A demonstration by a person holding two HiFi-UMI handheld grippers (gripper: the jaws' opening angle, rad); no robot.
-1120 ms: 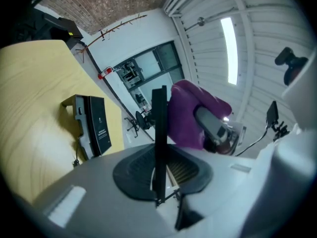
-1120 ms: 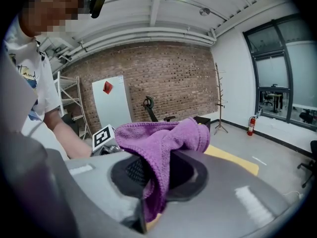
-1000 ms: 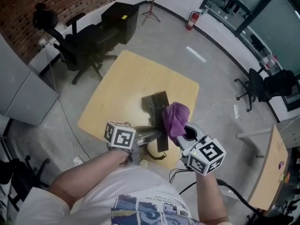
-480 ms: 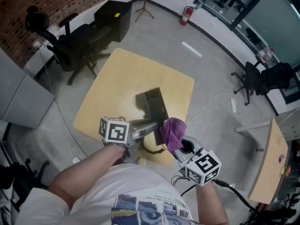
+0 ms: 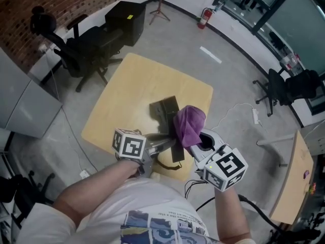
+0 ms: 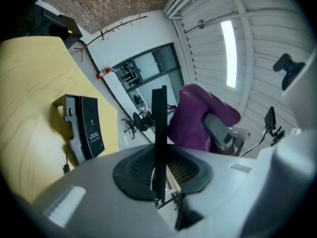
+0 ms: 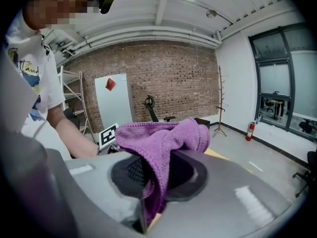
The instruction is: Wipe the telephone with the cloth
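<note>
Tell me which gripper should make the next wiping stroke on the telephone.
Right. The right gripper has its jaws shut on the purple cloth, near the telephone. The left gripper is busy: its jaws clamp a thin black part.

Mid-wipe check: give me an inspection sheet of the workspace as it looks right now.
Surface: light wooden square tabletop, bare wood around the phone.
Job's things: dark telephone on the tabletop; purple terry cloth bunched over its near end, contact cannot be told.
Clutter: nothing seen.
Grippers: left gripper shut on a thin black slab, seen edge-on; right gripper shut on the cloth.
Cables: dark cord loop at the table's near edge; white cable on the floor to the right.
Surroundings: black office chairs, red fire extinguisher, brick wall.
</note>
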